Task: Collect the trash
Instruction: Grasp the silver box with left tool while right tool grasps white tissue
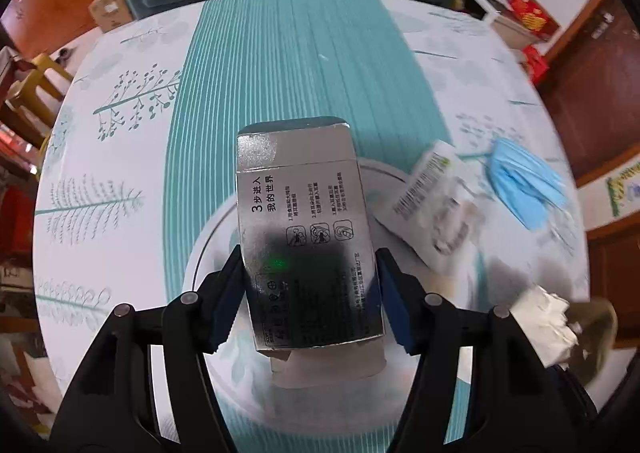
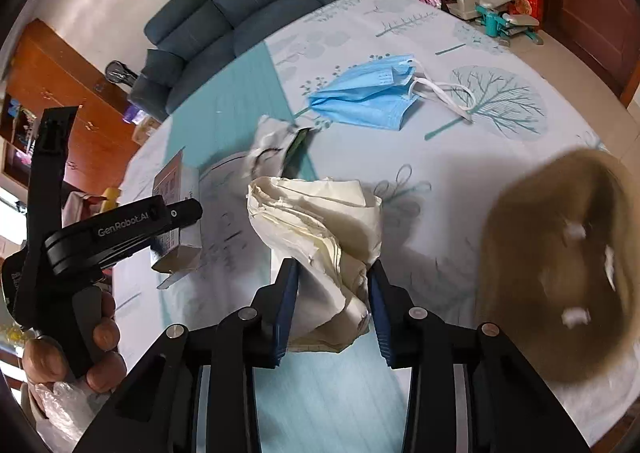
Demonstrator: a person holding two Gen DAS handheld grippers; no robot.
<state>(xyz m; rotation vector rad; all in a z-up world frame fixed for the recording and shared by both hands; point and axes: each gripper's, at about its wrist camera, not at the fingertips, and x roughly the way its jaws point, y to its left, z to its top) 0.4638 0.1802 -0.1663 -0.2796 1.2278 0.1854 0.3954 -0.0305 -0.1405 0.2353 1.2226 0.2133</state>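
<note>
Honestly, the cleanup looked somewhere in the middle when this was shot. The left tool (image 1: 310, 293) had its pads on both long sides of a silver box (image 1: 304, 229), clamped on it as far as I could tell, and was holding it over a white plate (image 1: 208, 237) on the counter (image 1: 120, 157). Whether the box was touching the plate or hanging just above it, I couldn't say. The right tool (image 2: 332, 305) was squeezed onto a crumpled tissue wad (image 2: 320, 221), with the paper bunched between the pads and apparently lifted off the cloth. So two bits of trash were in hand but neither was dropped anywhere yet. No bin showed in either view, though the hand (image 2: 80, 341) gripping the left tool also seemed to have some clear plastic (image 2: 60, 405) tucked under it, maybe a bag, can't be sure. Still out on the counter: a blue mask (image 2: 368, 93) with its ear loops trailing, well apart from both tools, and a crinkled white wrapper (image 2: 272, 149) with a barcode lying at the plate's far edge. A blurry tan thing (image 2: 560, 265) sat close on the right, too smeared to identify. My guess was box and tissue next, then the mask and wrapper after that.
</note>
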